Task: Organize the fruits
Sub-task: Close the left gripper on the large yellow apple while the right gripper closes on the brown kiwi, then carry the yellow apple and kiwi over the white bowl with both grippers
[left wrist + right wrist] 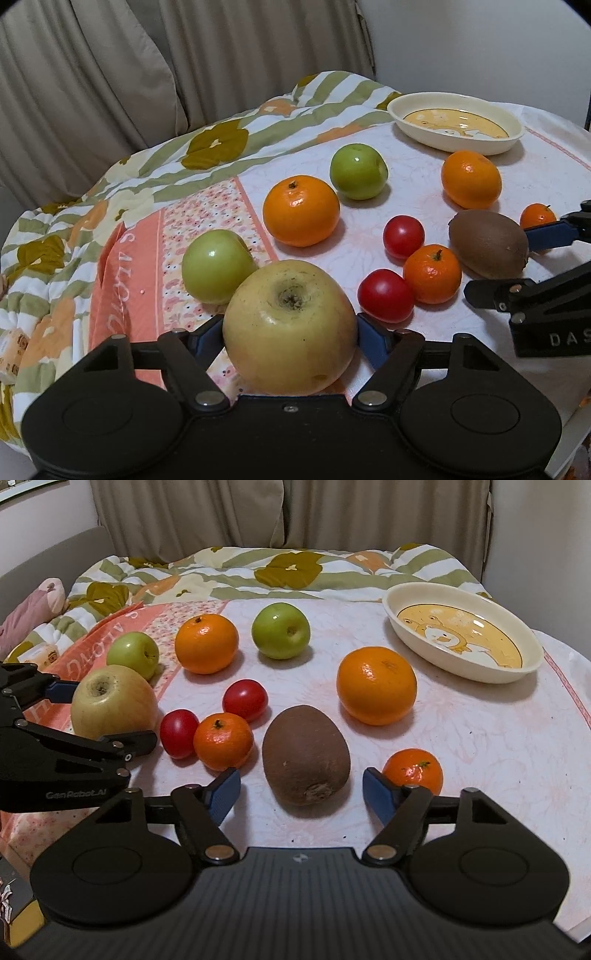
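Sitting out: three apples (114, 700), four oranges (376, 685), two tomatoes (245, 700).

You have a yellow-green apple (290, 326) with a brown stem hollow and faint speckling. Two apples (133, 654) (280, 630) are plain green. You see two large oranges (206, 643) (376, 685) and two small mandarins (223, 741) (413, 769), all bright orange. Two round fruits (245, 700) (179, 733) are glossy red. The kiwi (306, 755) is matte brown. Your dish (406, 627) is cream, its centre yellow with a white cartoon figure. The cloth (461, 757) is white with pale pink tracery; the quilt (221, 576) shows olive, white and orange floral stripes. Your gripper pads (223, 790) are blue, frames black.
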`<control>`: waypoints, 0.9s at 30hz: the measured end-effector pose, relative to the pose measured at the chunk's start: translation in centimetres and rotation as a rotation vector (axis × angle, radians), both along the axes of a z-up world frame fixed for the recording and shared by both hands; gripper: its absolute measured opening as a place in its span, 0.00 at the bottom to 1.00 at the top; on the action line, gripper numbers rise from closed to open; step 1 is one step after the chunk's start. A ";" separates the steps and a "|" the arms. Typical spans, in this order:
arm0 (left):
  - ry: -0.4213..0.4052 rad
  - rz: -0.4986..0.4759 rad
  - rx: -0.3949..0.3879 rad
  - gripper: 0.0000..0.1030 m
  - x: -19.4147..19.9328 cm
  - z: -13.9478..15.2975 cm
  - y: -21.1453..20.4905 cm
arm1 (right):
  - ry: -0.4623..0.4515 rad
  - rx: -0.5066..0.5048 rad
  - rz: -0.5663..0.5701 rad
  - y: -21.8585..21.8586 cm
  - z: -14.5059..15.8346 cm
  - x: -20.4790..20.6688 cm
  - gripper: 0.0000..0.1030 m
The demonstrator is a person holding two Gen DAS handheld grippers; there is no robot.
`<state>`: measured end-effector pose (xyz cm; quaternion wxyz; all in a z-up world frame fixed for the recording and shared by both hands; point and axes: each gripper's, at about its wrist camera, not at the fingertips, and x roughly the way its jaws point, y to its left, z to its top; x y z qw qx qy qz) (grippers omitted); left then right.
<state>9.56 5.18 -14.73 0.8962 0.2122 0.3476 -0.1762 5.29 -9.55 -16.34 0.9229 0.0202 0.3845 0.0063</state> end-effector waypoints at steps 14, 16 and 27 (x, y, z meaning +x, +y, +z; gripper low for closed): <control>0.009 -0.006 -0.016 0.76 -0.3 0.1 0.6 | -0.023 -0.034 0.017 0.3 -0.5 0.4 0.73; 0.011 -0.003 -0.016 0.76 -0.5 0.1 0.7 | -0.028 -0.036 0.022 0.3 -0.5 0.5 0.69; 0.026 0.004 -0.036 0.76 -1.7 0.3 1.2 | -0.047 -0.062 0.030 0.4 -0.5 0.5 0.61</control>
